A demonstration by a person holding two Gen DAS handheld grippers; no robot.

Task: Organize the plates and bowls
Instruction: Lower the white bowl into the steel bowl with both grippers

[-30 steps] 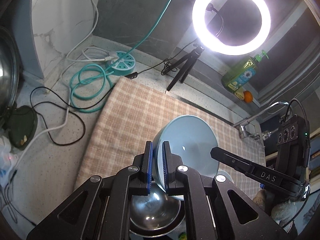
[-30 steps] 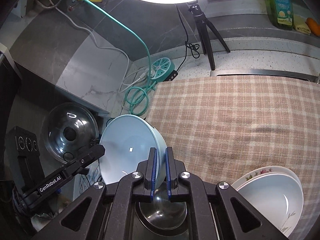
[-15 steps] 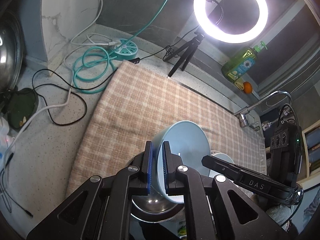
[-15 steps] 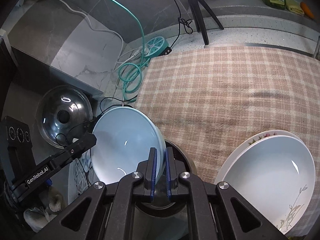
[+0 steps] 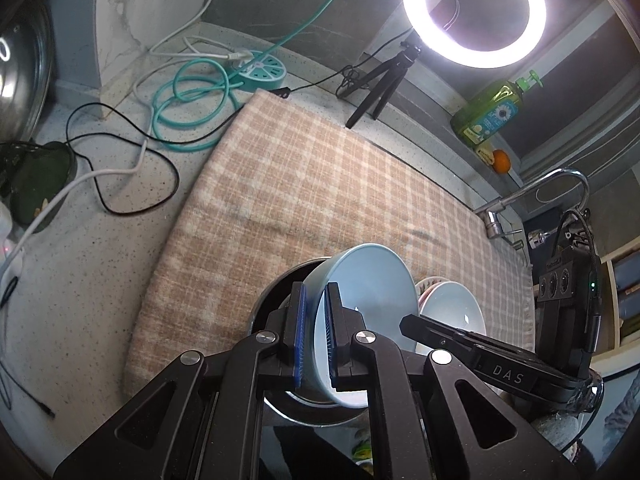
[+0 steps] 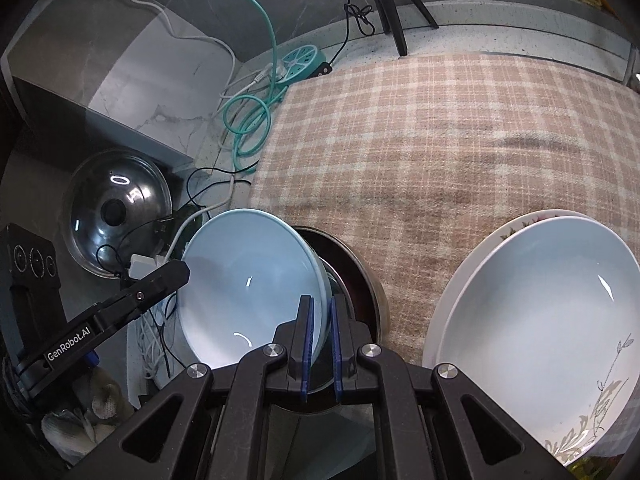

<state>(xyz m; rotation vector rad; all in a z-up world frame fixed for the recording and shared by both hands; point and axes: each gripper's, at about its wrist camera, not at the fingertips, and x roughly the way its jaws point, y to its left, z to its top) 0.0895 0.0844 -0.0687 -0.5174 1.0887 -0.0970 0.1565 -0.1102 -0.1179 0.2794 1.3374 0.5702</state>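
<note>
A light blue bowl [image 5: 366, 280] [image 6: 244, 280] hangs tilted between both grippers, just over a steel bowl [image 5: 272, 308] [image 6: 356, 280] that sits on the checked cloth [image 5: 304, 200] [image 6: 420, 140]. My left gripper [image 5: 314, 332] is shut on the bowl's left rim. The right gripper [image 6: 318, 344] is shut on the opposite rim. Each view shows the other gripper's black body at its edge. Two stacked white plates [image 6: 532, 312] [image 5: 450, 308] lie on the cloth to the right of the steel bowl.
Teal and black cables [image 5: 188, 100] and a round power strip [image 5: 264, 74] lie on the speckled counter [image 5: 80, 260] left of the cloth. A ring light on a tripod [image 5: 472, 12], a soap bottle [image 5: 488, 114] and a tap [image 5: 532, 192] stand behind. A steel pot lid [image 6: 116, 216] leans far left.
Both grippers have sunk with the blue bowl, bringing it down close over the steel bowl. The cloth and white plates now look nearer and larger.
</note>
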